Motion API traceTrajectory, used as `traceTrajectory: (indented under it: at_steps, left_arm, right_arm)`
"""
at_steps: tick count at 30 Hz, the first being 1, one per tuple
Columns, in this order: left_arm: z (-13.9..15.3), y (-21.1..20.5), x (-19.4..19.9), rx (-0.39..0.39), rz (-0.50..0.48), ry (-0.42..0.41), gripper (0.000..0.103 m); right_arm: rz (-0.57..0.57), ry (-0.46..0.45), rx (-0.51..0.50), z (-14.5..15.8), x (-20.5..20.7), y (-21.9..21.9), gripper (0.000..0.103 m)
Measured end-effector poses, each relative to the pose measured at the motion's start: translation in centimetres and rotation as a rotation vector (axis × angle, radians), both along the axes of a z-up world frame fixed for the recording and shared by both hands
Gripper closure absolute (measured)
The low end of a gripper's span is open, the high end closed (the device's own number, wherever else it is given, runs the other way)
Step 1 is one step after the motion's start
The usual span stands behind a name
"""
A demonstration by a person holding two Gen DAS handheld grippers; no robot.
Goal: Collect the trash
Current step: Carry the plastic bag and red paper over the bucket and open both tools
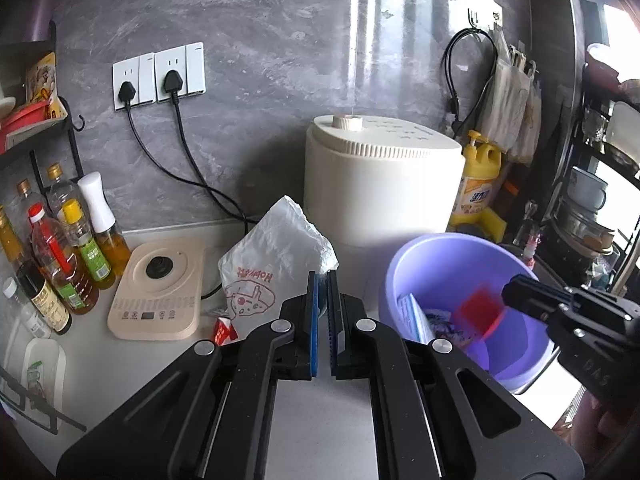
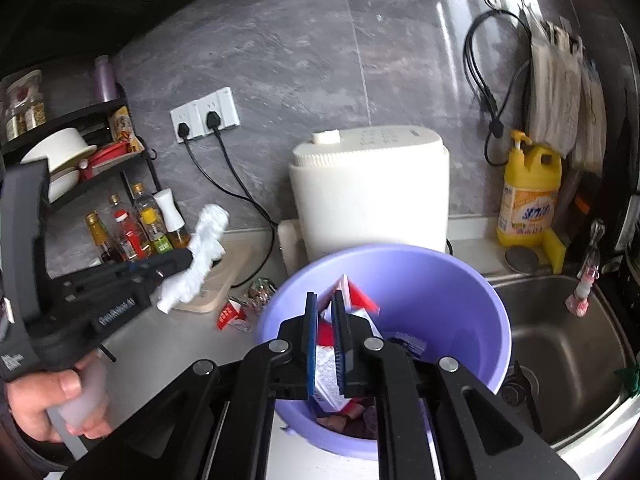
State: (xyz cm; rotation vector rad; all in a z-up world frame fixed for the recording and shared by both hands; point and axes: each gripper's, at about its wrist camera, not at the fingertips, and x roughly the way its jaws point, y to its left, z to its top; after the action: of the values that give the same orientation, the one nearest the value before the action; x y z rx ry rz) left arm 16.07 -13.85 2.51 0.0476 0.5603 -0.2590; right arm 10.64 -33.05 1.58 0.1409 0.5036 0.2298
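The white plastic bag (image 1: pixel 276 256) is pinched in my left gripper (image 1: pixel 322 320), whose fingers are clenched on its lower right corner; in the left wrist view it rises from the fingertips toward the upper left of centre, and in the right wrist view it hangs crumpled at middle left, long axis running lower left to upper right; it is clear of the surface, I judge. The purple bucket (image 2: pixel 472 308) lies to the right of that bag, so the coming move, as I read it, carries the bag rightward over the rim; my left hand (image 2: pixel 52 408) is the one bearing it. My right gripper (image 2: pixel 325 340) hangs over the bucket at lower centre, fingers nearly together with a red-and-white carton (image 2: pixel 328 384) between them; whether the pads press on it I cannot tell. Other wrappers lie in the bucket's bottom. A small red scrap (image 2: pixel 229 314) sits on the surface (image 2: pixel 160 352) just left of the bucket; behind stands the white appliance (image 2: pixel 368 188).
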Motion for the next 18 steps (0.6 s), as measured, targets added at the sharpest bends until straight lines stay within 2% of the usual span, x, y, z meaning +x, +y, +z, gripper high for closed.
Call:
traceTrajectory:
  at_steps: [1, 3, 4, 5, 12, 18]
  left_arm:
    - [0.0, -0.2, 0.0, 0.003, -0.004, -0.001, 0.098]
    - [0.1, -0.6, 0.0, 0.009, -0.013, -0.002, 0.098]
    - [0.0, -0.7, 0.0, 0.013, -0.019, -0.003, 0.098]
    - [0.0, -0.9, 0.0, 0.014, -0.023, -0.002, 0.098]
    - [0.4, -2.4, 0.1, -0.004, -0.067, -0.01, 0.098]
    - [0.3, -5.0, 0.2, -0.016, -0.142, -0.012, 0.098]
  right_arm:
    - [-0.004, 0.006, 0.005, -0.1, 0.1, -0.3, 0.092]
    - [-0.014, 0.006, 0.017, -0.3, 0.2, -0.7, 0.074]
    - [-0.024, -0.003, 0.026, -0.3, 0.1, -1.0, 0.061]
    - [-0.033, -0.011, 0.031, -0.3, -0.1, -1.3, 0.059]
    - [-0.078, -0.003, 0.047, -0.4, -0.6, -2.7, 0.059]
    - [-0.14, -0.004, 0.059, -0.3, -1.3, -4.6, 0.059]
